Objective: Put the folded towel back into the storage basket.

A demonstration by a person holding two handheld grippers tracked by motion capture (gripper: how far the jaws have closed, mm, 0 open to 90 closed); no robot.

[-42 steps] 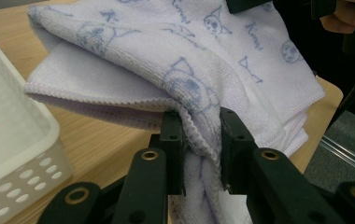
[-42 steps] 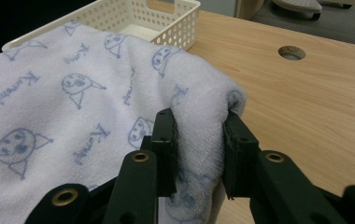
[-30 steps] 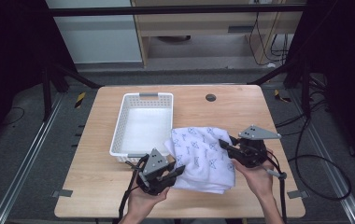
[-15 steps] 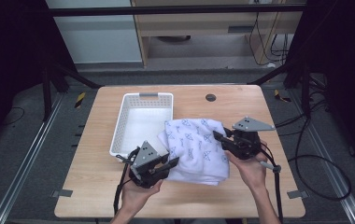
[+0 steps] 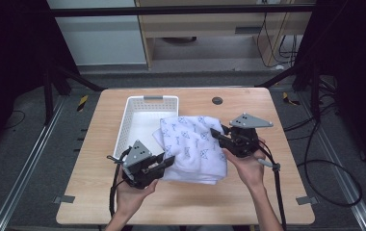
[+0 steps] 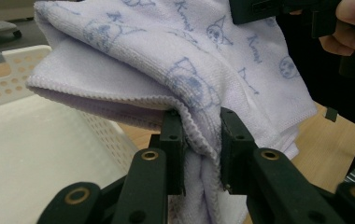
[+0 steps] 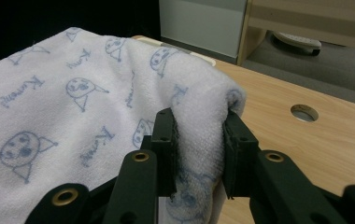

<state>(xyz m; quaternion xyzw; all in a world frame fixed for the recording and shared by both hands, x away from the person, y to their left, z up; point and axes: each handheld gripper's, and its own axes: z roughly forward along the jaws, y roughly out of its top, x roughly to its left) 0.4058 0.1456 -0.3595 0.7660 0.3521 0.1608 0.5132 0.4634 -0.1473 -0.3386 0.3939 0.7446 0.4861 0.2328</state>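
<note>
The folded towel (image 5: 193, 149), white with a pale blue printed pattern, hangs between the two grippers just above the worktop (image 5: 277, 192), its far edge overlapping the near right corner of the white basket (image 5: 145, 102). It looks light and thoroughly soft: several layers of terry that sag wherever nothing bears them, so the middle droops and the stack could slide open if one side dips. The pile seems grippy rather than slippery, and nothing about it is fragile.

The best hold is on a thick folded edge, taking all the layers at once, and that is how it is taken. The left gripper (image 6: 199, 149) has its fingers (image 6: 172, 140) pinched on the near left corner, with the bunched hem rising between them. The right gripper (image 7: 199, 154) clamps the rounded fold at the far right side, its fingers (image 7: 234, 149) pressing deep into the cloth. In the high view the left gripper (image 5: 164, 162) and the right gripper (image 5: 218, 133) sit at opposite sides of the bundle.

With the grips well apart, keeping them level and lightly tensioned should carry the stack into the basket without unfolding.
</note>
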